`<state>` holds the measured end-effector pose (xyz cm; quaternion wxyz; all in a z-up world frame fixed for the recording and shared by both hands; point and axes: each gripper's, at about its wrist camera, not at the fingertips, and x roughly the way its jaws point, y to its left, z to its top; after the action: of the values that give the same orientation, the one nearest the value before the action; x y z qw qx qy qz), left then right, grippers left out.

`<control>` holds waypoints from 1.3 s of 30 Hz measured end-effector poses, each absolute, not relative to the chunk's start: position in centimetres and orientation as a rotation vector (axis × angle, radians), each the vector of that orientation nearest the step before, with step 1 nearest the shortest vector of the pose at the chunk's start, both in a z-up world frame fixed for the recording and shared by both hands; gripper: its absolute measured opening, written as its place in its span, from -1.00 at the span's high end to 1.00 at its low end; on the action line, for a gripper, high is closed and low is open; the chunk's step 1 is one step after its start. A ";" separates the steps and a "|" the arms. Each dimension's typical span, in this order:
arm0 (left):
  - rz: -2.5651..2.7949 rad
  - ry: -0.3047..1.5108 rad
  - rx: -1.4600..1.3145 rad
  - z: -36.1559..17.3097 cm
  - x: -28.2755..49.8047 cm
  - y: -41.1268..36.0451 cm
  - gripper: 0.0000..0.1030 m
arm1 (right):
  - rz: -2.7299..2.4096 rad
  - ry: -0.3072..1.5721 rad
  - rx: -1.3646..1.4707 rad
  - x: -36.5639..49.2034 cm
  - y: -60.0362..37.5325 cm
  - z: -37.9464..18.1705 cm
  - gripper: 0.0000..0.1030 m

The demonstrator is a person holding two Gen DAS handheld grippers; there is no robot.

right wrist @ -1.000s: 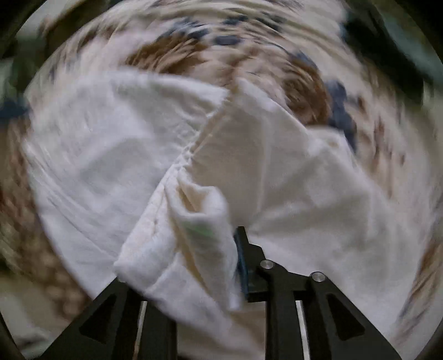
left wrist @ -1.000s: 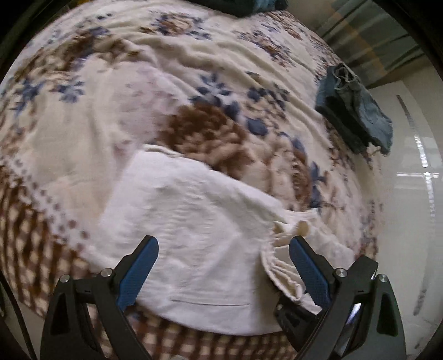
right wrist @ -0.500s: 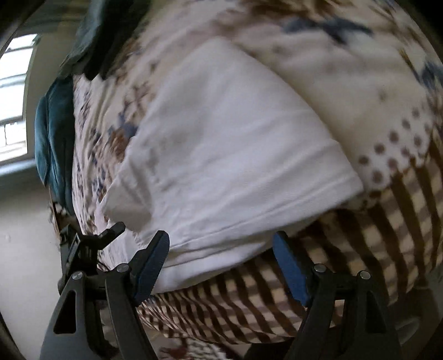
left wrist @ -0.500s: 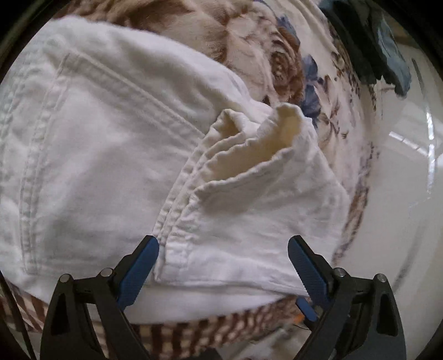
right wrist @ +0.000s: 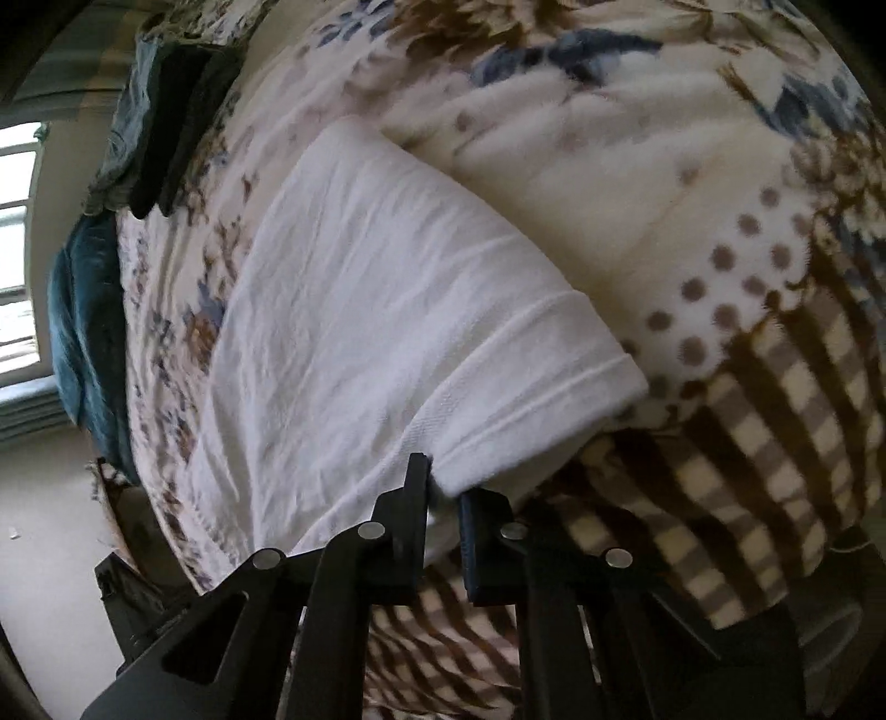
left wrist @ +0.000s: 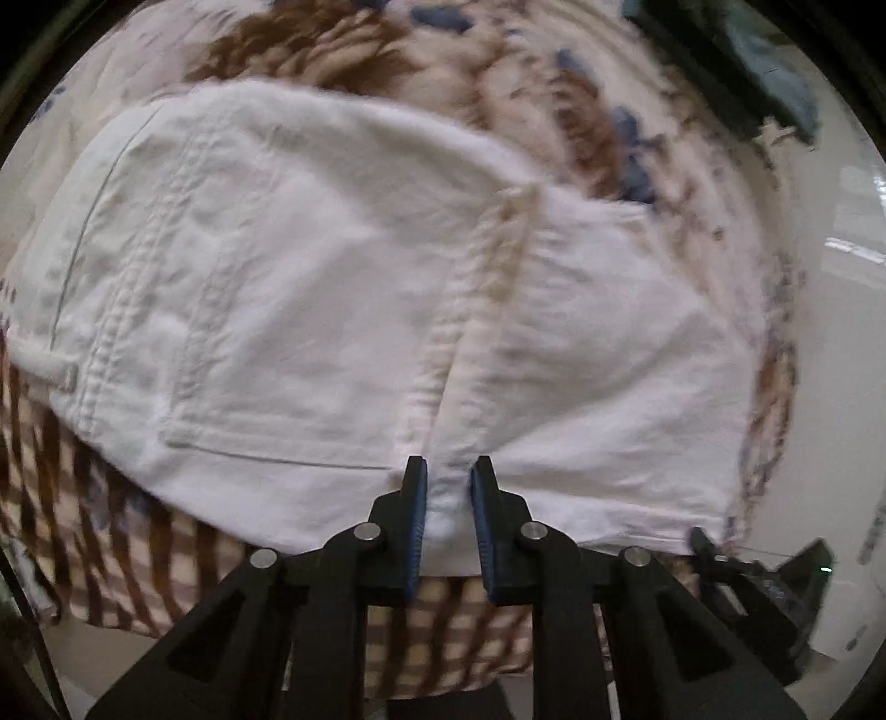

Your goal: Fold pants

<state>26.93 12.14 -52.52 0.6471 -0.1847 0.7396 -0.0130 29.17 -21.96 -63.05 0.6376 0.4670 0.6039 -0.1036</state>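
White pants (left wrist: 343,288) lie partly folded on a floral bedspread (left wrist: 343,50), back pocket and belt loop up, a folded leg lying across the right side. My left gripper (left wrist: 447,487) is shut on the near edge of the pants where the seam meets the fold. In the right wrist view the pants (right wrist: 360,310) run away from me, with the hem end at the right. My right gripper (right wrist: 443,487) is shut on the near corner of that hem end.
The bedspread's brown checked border (right wrist: 747,443) hangs over the near bed edge. Dark blue and teal folded clothes (right wrist: 88,310) lie at the far side of the bed, also top right in the left wrist view (left wrist: 775,72). A window (right wrist: 16,249) is at far left.
Both grippers were open half a second ago, hovering over the pants; each has now closed on the near edge. The right had released a bunched fold before that.
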 end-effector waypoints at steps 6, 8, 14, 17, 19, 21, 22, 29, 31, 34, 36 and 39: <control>-0.064 1.689 -0.488 -54.1 28.0 13.8 0.65 | -0.196 1.488 1.028 30.6 -21.9 -64.8 0.76; -0.080 1.676 -0.409 -52.8 28.3 13.4 0.47 | -0.190 1.517 1.010 30.6 -22.1 -64.5 0.41; -0.065 1.507 -0.358 -48.2 27.1 15.4 -0.24 | -0.147 1.596 0.687 31.9 -18.3 -60.6 -0.53; -0.009 1.431 -0.339 -47.6 26.5 17.7 -0.96 | -0.136 1.600 0.484 33.6 -15.3 -59.6 -0.66; 0.026 1.424 -0.384 -48.1 26.0 19.7 -0.96 | -0.123 1.586 0.398 34.8 -13.2 -59.3 -0.66; 0.064 1.419 -0.435 -48.7 25.4 21.6 -0.96 | -0.096 1.578 0.330 36.3 -10.9 -59.2 -0.66; 0.090 1.410 -0.460 -49.0 25.1 22.6 -0.95 | -0.082 1.578 0.302 36.9 -9.8 -59.3 -0.66; 0.178 1.351 -0.743 -50.7 22.3 27.0 -0.95 | 0.000 1.607 0.192 39.9 -3.0 -60.5 -0.66; 0.191 1.310 -0.867 -51.5 21.4 28.2 -0.95 | 0.014 1.617 0.178 40.3 -1.9 -61.0 -0.66; 0.175 1.252 -1.086 -53.7 20.7 29.4 -0.95 | 0.020 1.628 0.156 40.7 -0.6 -61.5 -0.66; 0.166 1.224 -1.232 -55.7 20.7 29.6 -0.95 | 0.023 1.642 0.158 40.8 0.0 -62.1 -0.67; 0.169 1.149 -1.398 -58.2 20.1 30.2 -0.94 | 0.026 1.662 0.159 40.9 0.5 -62.6 -0.66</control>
<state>20.11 30.16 -58.20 0.6149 -0.6067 0.4985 0.0733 40.89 0.51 -62.63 0.6713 0.0705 0.7377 0.0115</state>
